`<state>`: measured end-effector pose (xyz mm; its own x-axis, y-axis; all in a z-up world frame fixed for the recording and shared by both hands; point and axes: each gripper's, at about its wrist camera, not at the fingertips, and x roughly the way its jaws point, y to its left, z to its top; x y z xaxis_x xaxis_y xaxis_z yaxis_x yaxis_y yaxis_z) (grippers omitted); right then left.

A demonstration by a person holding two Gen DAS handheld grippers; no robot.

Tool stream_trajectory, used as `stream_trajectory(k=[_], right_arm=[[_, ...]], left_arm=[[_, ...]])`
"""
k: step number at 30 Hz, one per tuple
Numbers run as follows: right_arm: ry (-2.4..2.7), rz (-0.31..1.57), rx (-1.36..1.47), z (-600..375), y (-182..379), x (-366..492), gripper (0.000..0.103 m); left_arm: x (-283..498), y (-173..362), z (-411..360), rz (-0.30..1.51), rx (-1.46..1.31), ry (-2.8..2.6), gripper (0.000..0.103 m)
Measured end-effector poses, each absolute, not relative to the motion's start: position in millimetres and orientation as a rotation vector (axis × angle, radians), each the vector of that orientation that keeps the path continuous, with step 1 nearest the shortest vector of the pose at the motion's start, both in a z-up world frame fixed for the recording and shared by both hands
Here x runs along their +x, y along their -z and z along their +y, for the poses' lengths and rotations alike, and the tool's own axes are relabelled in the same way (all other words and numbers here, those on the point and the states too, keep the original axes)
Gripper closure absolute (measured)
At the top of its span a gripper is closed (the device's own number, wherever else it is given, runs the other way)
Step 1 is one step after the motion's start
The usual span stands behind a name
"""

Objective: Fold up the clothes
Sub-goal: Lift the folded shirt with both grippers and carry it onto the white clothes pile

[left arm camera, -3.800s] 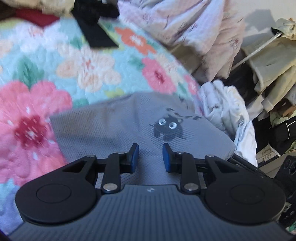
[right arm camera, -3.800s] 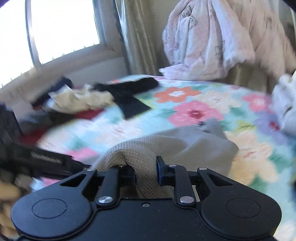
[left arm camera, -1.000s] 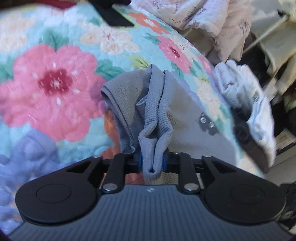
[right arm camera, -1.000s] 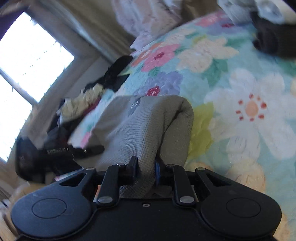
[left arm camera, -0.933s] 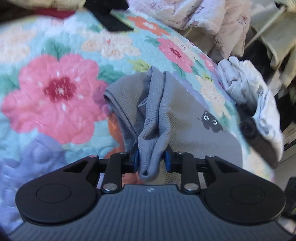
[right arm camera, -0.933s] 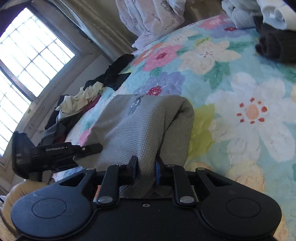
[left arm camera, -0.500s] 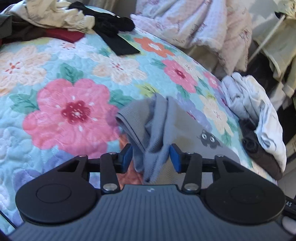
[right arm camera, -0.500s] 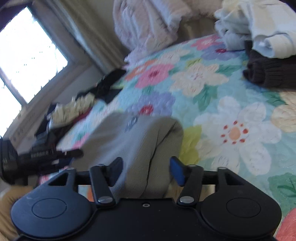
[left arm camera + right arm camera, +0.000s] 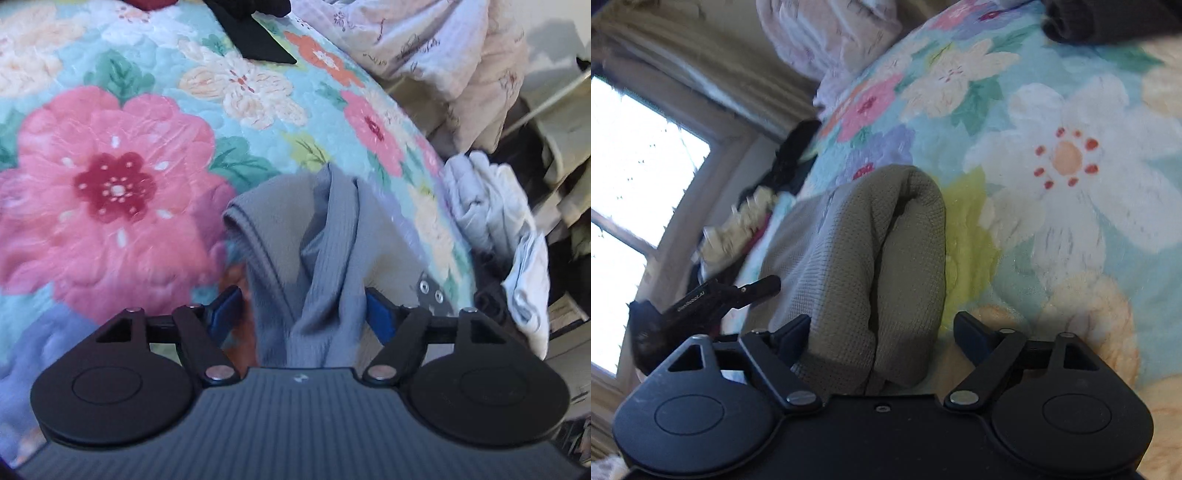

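Lying bunched on the floral quilt [image 9: 110,177], the grey shirt [image 9: 325,258] sits between both spread, unclamped grippers [image 9: 303,314] [image 9: 881,328].

A grey waffle-knit garment [image 9: 325,258] with a small dark cat print near one edge lies bunched on the floral quilt, its ribbed hem gathered into upright folds, while its other end [image 9: 871,266] forms a rounded, doubled-over hump.

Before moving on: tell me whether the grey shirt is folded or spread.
Folded: the grey shirt lies doubled on the floral quilt, edges bunched.
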<state>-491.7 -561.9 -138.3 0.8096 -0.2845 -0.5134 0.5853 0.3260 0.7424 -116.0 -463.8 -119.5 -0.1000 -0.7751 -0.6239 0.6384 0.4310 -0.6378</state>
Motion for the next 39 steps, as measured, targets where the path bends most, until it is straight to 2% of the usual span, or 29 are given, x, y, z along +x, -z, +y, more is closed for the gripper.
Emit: stream_trajectory(k=[1,3,5,6,9,12,21,27,31,34,39], right_arm=[[0.584,0.302,1.093,-560,139,-487,0.012],[0.581,0.308,1.047,-557,139,-472,0.012],[0.577,0.314,0.994,-555,138,-456,0.025],[0.59,0.32,0.961,-555,137,-451,0.037],[0.585,0.274,0.92,-556,132,-454,0.05],[0.585,0.264,0.849,-554,118,-461,0.055],[0.583,0.191,0.581,-566,50,-510,0.056],[0.589,0.108,0.438,-584,6,-572,0.056],[0.605,0.025,0.398,-610,-17,-616,0.056],[0.646,-0.01,0.345,-627,-26,-635,0.056],[0.687,-0.027,0.3,-664,-48,-659,0.056]], left_arm=[[-118,121,-466,1.16,-0.144,1.214,0.042],[-121,123,-469,1.147,-0.142,1.244,0.072],[-123,122,-468,1.139,-0.175,1.254,0.077],[-124,122,-467,1.135,-0.19,1.256,0.079],[-135,111,-467,1.079,-0.148,1.264,0.08],[-155,92,-471,0.982,-0.057,1.283,0.081],[-230,28,-484,0.79,-0.117,1.384,0.082],[-291,-25,-517,0.69,-0.155,1.461,0.082],[-339,-49,-555,0.538,-0.054,1.521,0.082],[-355,-55,-587,0.58,-0.075,1.565,0.082],[-385,-78,-635,0.533,-0.034,1.616,0.082]])
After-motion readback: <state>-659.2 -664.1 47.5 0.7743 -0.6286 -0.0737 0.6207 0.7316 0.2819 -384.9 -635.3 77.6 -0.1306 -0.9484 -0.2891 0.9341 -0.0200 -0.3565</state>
